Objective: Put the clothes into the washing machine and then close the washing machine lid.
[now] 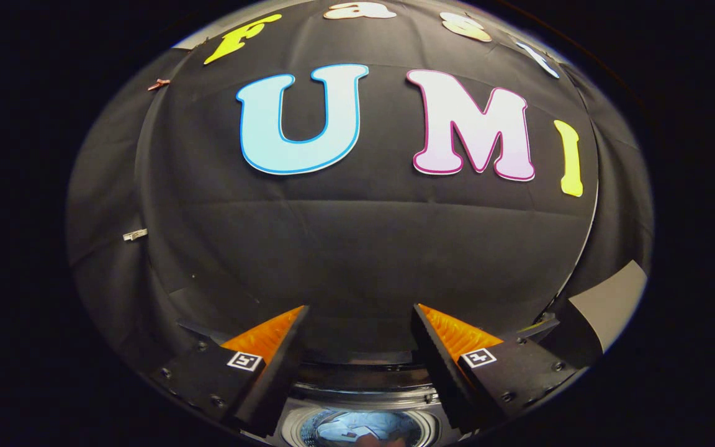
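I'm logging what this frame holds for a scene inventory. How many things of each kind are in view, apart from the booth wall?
Washing machine, drum open below the fingers: 1
Clothes, a pale bluish bundle inside the drum: 1
Tool, fingers apart, nothing between them: 1
Square markers, one on each finger mount: 2
Total: 5

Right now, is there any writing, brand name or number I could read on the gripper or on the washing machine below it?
No readable text.
Gripper, fingers open with nothing between them: each finger bears a square patterned marker, a code of blocks, not words.
Washing machine, low between the fingers: no brand or number can be made out on the part that shows.
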Motion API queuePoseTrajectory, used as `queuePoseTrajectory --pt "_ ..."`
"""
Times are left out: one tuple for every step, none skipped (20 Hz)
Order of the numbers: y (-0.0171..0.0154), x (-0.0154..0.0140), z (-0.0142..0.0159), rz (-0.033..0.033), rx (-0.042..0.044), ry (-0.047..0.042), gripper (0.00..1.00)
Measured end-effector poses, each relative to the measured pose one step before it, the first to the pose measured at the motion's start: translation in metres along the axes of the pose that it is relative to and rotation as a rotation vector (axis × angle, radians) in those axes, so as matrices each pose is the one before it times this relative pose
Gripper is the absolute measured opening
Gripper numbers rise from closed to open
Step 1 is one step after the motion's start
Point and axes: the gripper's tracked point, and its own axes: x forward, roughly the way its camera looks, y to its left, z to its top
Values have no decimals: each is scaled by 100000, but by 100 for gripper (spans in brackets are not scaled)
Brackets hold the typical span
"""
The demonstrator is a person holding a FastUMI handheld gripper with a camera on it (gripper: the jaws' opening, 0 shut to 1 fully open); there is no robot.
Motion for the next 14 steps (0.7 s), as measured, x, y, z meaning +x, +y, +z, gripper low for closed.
queuePoseTrajectory --pt "-7 -267 -129 1 -91 240 100" --pt "13 -414 -193 -60 59 330 100" --pt "30 -443 -163 -144 103 -144 100" --pt "55 -481 -186 -121 -291 -465 100" --pt "18 -488 -161 18 -335 -828 100" --pt "1 -537 -122 6 141 -1073 100" --pt "18 -513 -295 11 -278 -948 100" --pt "32 -570 -239 -180 50 -923 100" --pt "24 -428 -279 -281 9 -379 100" --pt "22 -444 -282 -389 133 -24 100" --pt "-4 -386 -256 -394 160 391 100" --pt "16 -456 -217 -257 32 514 100" --pt "18 -297 -251 -118 -225 344 100" --pt "4 -398 -226 23 -445 95 100"
